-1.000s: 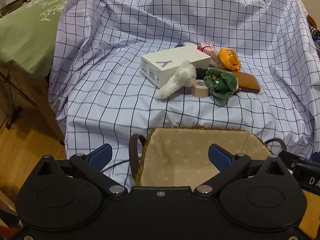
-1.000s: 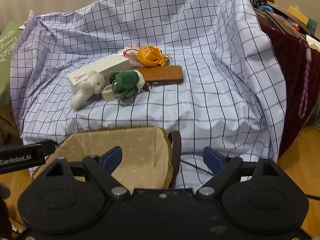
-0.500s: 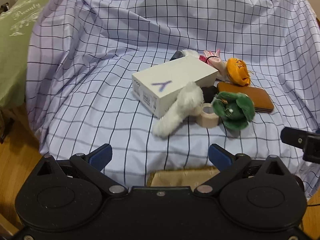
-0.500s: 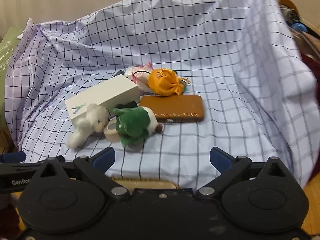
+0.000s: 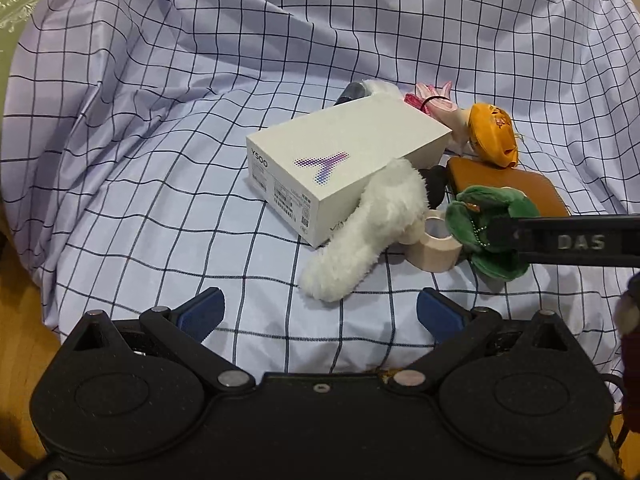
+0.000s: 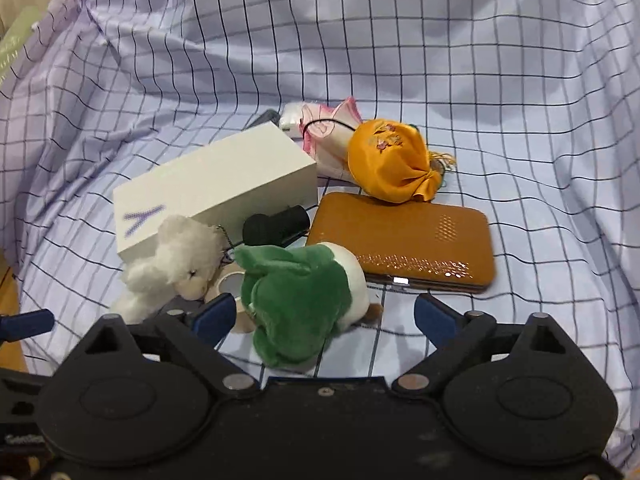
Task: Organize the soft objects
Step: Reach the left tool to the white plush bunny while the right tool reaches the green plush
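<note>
My right tongs (image 6: 320, 316) are closing around the green plush toy (image 6: 298, 300) on the checked cloth (image 6: 480, 80), pads not yet pressing it. My left tongs (image 5: 318, 308) hang released near the white plush toy (image 5: 368, 232), beside the white box (image 5: 344, 160).

Checked sheet (image 6: 500, 92) bears white box (image 6: 212, 184), plush toys (image 6: 300, 300), brown wallet (image 6: 404, 240), tape roll (image 5: 434, 246)

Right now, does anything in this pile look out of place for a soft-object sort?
Yes. Hard items sit among the plush: a white box, a tape roll and a brown case. The white plush leans on the box; the green plush lies between the right gripper's closing fingers, ungripped.
</note>
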### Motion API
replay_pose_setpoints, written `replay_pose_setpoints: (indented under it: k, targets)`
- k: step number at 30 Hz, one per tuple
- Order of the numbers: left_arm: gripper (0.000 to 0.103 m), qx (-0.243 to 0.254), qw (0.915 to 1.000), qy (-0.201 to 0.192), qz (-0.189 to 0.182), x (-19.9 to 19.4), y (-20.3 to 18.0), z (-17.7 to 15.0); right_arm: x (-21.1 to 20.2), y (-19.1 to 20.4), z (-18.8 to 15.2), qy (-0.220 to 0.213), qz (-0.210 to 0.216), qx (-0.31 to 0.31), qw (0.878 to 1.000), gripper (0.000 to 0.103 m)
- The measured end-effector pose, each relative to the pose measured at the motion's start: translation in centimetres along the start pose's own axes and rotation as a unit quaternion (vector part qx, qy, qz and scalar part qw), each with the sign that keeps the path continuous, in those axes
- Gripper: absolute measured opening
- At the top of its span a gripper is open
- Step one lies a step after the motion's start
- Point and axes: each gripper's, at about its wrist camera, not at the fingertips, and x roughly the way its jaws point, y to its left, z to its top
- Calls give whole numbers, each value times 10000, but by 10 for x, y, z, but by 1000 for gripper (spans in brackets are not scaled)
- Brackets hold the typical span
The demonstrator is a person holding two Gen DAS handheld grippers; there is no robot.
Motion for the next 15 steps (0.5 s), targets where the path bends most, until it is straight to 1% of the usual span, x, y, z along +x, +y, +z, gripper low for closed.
replay_pose_setpoints:
  k: [1, 3, 4, 5, 9, 12, 15]
  targets:
    - [99, 3, 10000, -7, -8, 1, 1, 1, 5, -1, 1, 36, -1, -7, 10000, 86]
    - [99, 22, 10000, -25, -8, 3, 0, 4, 14, -3, 3, 122, 37, 11, 9999, 79]
    - [99, 34, 10000, -37, -22, 4, 0, 5, 18, -5, 4, 161, 103, 49, 9998, 70]
    - [99, 46, 10000, -50, -44, 5, -1, 6, 20, -6, 4, 190, 177, 76, 9996, 63]
    - [99, 116, 9998, -121, -102, 6, -6, 14, 18, -8, 3, 125, 329, 79, 9993, 59]
    - [99, 212, 9995, -201, -118, 5, -11, 20, 10, -14, 3, 53, 434, 219, 9988, 59]
    - [99, 308, 9992, -236, -103, 6, -18, 26, 0, -23, 3, -67, 431, 396, 9983, 59]
